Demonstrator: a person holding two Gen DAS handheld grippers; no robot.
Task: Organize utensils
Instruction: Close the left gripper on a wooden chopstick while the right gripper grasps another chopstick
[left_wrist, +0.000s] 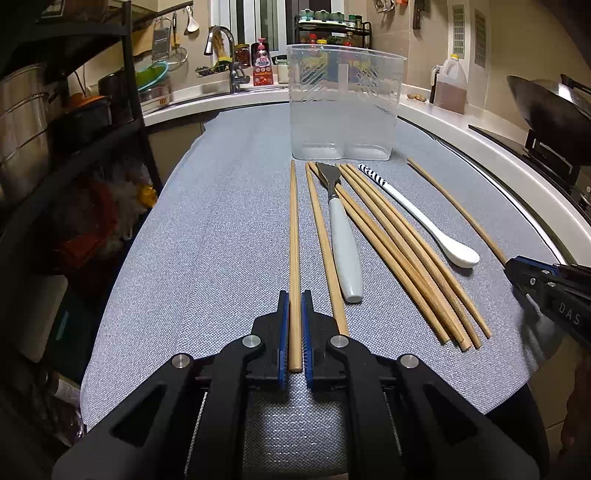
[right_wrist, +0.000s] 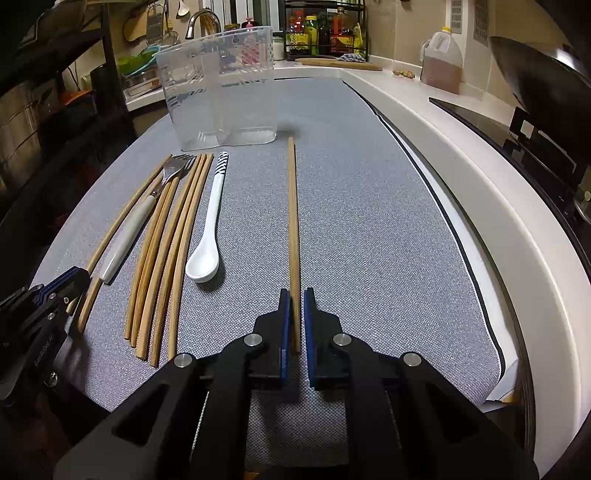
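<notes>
My left gripper (left_wrist: 294, 299) is shut on the near end of a single wooden chopstick (left_wrist: 294, 236) that lies on the grey mat (left_wrist: 207, 240). My right gripper (right_wrist: 295, 295) has its jaws close around the near end of another lone chopstick (right_wrist: 293, 206), with a small gap on the right side. Between them lie several chopsticks (left_wrist: 399, 251), a white-handled fork (left_wrist: 341, 229) and a white spoon (left_wrist: 424, 218) with a striped handle. A clear plastic utensil holder (left_wrist: 343, 103) stands at the far end of the mat; it also shows in the right wrist view (right_wrist: 221, 88).
A white counter edge (right_wrist: 461, 162) curves along the right, with a black stove (right_wrist: 517, 133) and a wok (left_wrist: 554, 107) beyond. A dark shelf rack (left_wrist: 74, 129) with pots stands on the left. A sink (left_wrist: 221, 88), bottles and an oil jug (left_wrist: 450, 85) are at the back.
</notes>
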